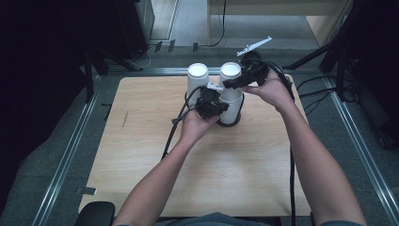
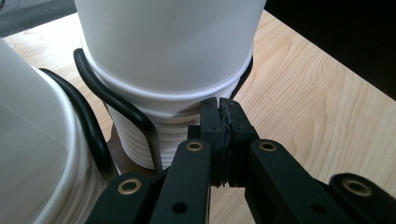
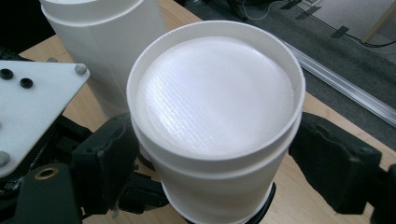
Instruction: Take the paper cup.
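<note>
Pale wood surface (image 1: 141,141) in a dim room, grey floor and metal rails around it, cables trailing at the far edge.

At its far middle stand two stacks of white paper cups, upside down, in a black wire holder (image 2: 116,105).

Left gripper (image 1: 210,101): in the left gripper view its two black jaws are pressed together with no gap, their tips against the ribbed band of rims low on the right stack. Whether a rim edge is pinched between them cannot be told; they seem simply closed, steadying the stack just above the wire loop.

Right gripper (image 1: 241,80): in the right gripper view the jaws sit spread on either side of the top cup (image 3: 217,112), one pad at each flank, close against its wall near the upturned base. They appear to clasp it, though firm contact is hard to confirm.

Outward from the jaws, the top cup sits nested on the right stack (image 1: 230,94), not visibly raised. The left stack (image 1: 197,82) stands just beside it, untouched, with its own wire loop.

Both forearms reach in from the near edge, hands wrapped around the gripper handles.

Judged from this, the work looks like pulling one cup off the right stack. The grasp and the brace seem set; lifting the cup free and setting it down remain.
</note>
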A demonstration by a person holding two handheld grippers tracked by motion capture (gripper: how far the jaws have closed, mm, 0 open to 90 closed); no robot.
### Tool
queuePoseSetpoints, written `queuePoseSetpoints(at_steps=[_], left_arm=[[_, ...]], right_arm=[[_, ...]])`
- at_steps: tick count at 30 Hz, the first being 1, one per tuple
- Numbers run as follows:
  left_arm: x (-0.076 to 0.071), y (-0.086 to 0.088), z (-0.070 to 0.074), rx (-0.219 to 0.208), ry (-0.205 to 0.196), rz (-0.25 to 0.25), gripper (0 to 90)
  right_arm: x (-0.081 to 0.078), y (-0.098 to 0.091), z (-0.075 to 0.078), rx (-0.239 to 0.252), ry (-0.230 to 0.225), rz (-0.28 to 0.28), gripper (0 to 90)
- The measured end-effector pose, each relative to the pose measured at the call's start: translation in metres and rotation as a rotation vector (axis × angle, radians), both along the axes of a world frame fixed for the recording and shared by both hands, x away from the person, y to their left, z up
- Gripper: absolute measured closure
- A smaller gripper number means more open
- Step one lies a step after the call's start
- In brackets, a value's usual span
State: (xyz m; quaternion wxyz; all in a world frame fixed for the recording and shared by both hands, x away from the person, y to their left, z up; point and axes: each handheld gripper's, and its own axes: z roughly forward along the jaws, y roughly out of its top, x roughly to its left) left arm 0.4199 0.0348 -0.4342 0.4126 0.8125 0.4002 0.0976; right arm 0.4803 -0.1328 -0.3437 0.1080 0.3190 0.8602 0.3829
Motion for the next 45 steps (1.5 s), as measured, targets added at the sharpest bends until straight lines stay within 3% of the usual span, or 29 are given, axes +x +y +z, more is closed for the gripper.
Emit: queuePoseSetpoints(at_steps=[9, 14, 25, 37, 45], left_arm=[[0.000, 0.000, -0.001, 0.001, 0.001, 0.002, 89.2], [0.000, 0.000, -0.001, 0.001, 0.004, 0.005, 89.2], [0.000, -0.001, -0.002, -0.001, 0.004, 0.009, 89.5], [0.000, -0.001, -0.002, 0.011, -0.003, 0.009, 89.6], [0.001, 0.000, -0.003, 0.008, -0.002, 0.015, 89.7]], right_arm=[[0.005, 0.007, 0.002, 0.006, -0.011, -0.002, 19.2], [0.004, 0.010, 0.006, -0.021, -0.048, 0.005, 21.8], [0.002, 0.013, 0.009, -0.061, -0.072, 0.009, 24.2], [0.002, 0.017, 0.014, -0.098, -0.073, 0.026, 24.9], [0.003, 0.018, 0.016, -0.094, -0.064, 0.009, 25.3]])
